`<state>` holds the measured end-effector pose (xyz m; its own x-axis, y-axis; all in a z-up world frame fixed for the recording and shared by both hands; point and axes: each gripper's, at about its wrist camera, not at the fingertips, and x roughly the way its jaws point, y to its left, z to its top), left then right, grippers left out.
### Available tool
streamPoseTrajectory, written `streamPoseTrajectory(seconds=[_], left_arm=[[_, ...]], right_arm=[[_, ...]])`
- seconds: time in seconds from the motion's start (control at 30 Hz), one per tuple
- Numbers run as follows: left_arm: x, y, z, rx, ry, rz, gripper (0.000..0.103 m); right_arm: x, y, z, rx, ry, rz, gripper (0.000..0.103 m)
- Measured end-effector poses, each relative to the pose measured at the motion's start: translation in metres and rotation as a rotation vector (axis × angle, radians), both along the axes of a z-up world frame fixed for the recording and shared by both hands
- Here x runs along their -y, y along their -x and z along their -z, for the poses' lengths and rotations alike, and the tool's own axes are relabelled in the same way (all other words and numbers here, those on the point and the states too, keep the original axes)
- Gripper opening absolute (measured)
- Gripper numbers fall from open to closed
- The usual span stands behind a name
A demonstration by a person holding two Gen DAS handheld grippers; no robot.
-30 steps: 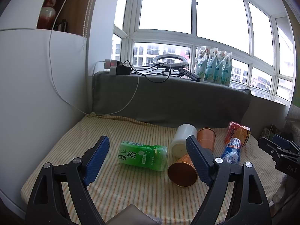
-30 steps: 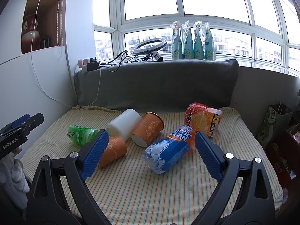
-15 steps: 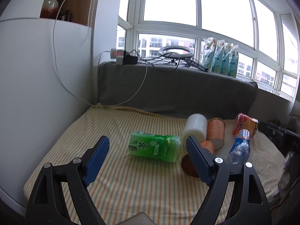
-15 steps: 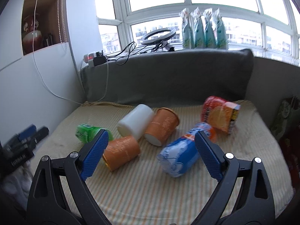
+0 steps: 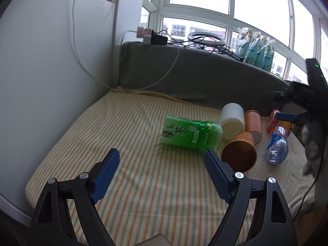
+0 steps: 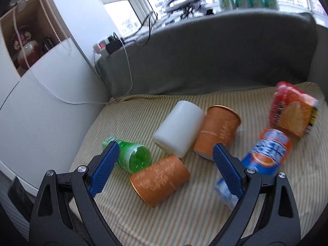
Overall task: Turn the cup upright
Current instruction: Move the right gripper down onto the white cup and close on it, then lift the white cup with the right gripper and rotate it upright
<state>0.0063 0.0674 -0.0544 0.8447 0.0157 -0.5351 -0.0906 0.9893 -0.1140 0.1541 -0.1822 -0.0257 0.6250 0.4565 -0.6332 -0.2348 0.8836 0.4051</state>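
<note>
Reaching toward the pile, the right tongs [image 6: 164,164] are hanging with their blue pads spread wide and nothing between them, framing the near orange cup [image 6: 162,181] that is lying on its side on the striped cushion [image 6: 184,221]. Its open mouth is facing the camera and to the left, its closed base is pointing away toward the white cup [image 6: 179,128], and the two look to be touching or very nearly so. A second orange cup [image 6: 217,131] is lying just right of the white cup, leaning against it. The green tea bottle [image 6: 131,155] is lying just left of the near orange cup, close to its rim.

The left tongs [image 5: 162,174] are also standing open and empty, well short of the near orange cup [image 5: 239,153] and nearer the green tea bottle [image 5: 190,135].

For a clean flip, I judge the right tongs should be closing across the cup's side wall near the middle, gently, since the paper wall is likely to crush. Coming in from above would be keeping the left pad clear of the bottle. Lifting slightly before turning the mouth upward would be sparing the white cup a nudge, and the soft cushion is calling for a flat, careful set-down, as a light cup may be tipping again there. The blue bottle [image 6: 264,153], right of the near orange cup, is staying out of the path.
</note>
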Motion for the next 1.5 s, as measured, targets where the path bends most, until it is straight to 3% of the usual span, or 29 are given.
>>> streamPoseTrajectory(seconds=[0.23, 0.63, 1.03, 1.2, 1.5], left_arm=[[-0.014, 0.004, 0.008, -0.012, 0.025, -0.01, 0.084], [-0.035, 0.001, 0.016, -0.01, 0.075, -0.042, 0.084], [-0.06, 0.002, 0.021, -0.005, 0.109, -0.096, 0.084], [-0.064, 0.002, 0.022, -0.009, 0.115, -0.104, 0.084], [-0.061, 0.005, 0.018, -0.001, 0.103, -0.102, 0.084]], right_arm=[[-0.011, -0.062, 0.02, -0.198, -0.051, 0.002, 0.082], [-0.036, -0.129, 0.047, -0.392, 0.088, 0.062, 0.08], [-0.06, -0.158, 0.068, -0.455, 0.293, 0.04, 0.078], [-0.072, -0.158, 0.068, -0.434, 0.368, 0.005, 0.077], [-0.082, -0.144, 0.059, -0.333, 0.357, -0.022, 0.076]])
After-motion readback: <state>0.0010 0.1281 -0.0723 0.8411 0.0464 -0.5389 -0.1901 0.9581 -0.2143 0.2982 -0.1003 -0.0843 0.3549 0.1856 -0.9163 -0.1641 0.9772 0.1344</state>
